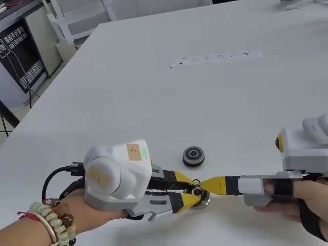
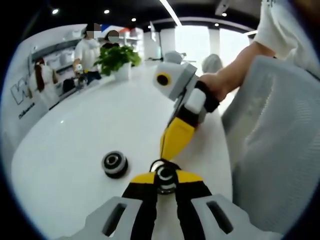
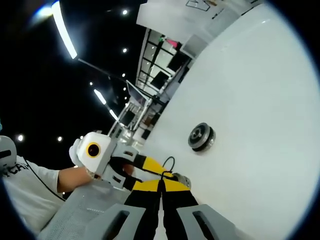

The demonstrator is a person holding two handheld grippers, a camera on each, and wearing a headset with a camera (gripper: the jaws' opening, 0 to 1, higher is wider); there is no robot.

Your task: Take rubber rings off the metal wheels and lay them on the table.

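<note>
The left gripper (image 1: 195, 191) comes in from the lower left of the head view, held in a hand that wears bead bracelets. Its yellow-tipped jaws are clamped on a small metal wheel (image 1: 202, 197) just above the white counter (image 1: 154, 102), near its front edge. In the left gripper view the wheel (image 2: 165, 178) sits squarely between the two tips.

The right gripper (image 1: 206, 185) reaches in from the right and meets the wheel tip to tip. Its jaws are pressed almost together and pinch a thin black ring (image 3: 173, 158), which stands up from the wheel as a small loop in the right gripper view.

A second wheel (image 1: 193, 156) lies flat on the counter just beyond the two grippers, apart from them, with its black ring on. A white power strip (image 1: 215, 58) lies farther back.
</note>
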